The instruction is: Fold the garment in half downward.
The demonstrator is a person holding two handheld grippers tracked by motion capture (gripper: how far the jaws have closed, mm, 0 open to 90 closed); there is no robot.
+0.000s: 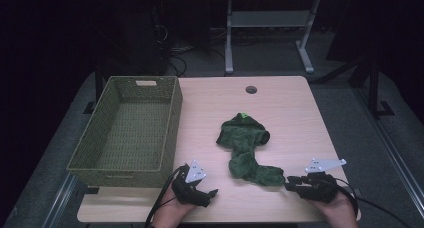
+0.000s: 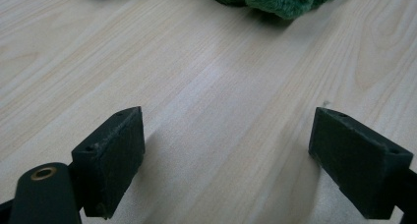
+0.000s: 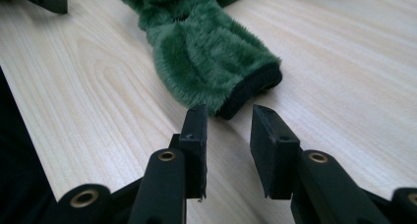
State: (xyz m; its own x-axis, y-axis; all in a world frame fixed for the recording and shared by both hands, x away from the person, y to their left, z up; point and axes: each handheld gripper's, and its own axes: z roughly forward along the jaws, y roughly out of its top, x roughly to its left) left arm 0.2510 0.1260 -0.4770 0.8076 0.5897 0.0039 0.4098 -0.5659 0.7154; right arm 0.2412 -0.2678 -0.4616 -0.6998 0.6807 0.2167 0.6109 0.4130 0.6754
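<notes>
Green garment [image 1: 246,149] lies crumpled on the bench [image 1: 290,113], its dark-cuffed sleeve end reaching toward the right gripper [image 1: 289,183]. In the right gripper view the cuff [image 3: 251,89] sits just ahead of the jaw tips, slightly toward the left jaw; contact with that tip cannot be told. Jaws there stand at a narrow gap with bare bench between them, nothing clamped. Left gripper [image 1: 212,193] rests low near the bench's front edge, well apart from the garment, which lies ahead of it and off to its right. Its jaws stand wide in the left gripper view, with bare wood between them and the garment's edge [image 2: 280,0] far ahead. Wicker basket [image 1: 130,133] stands ahead and to the left of the left gripper.
</notes>
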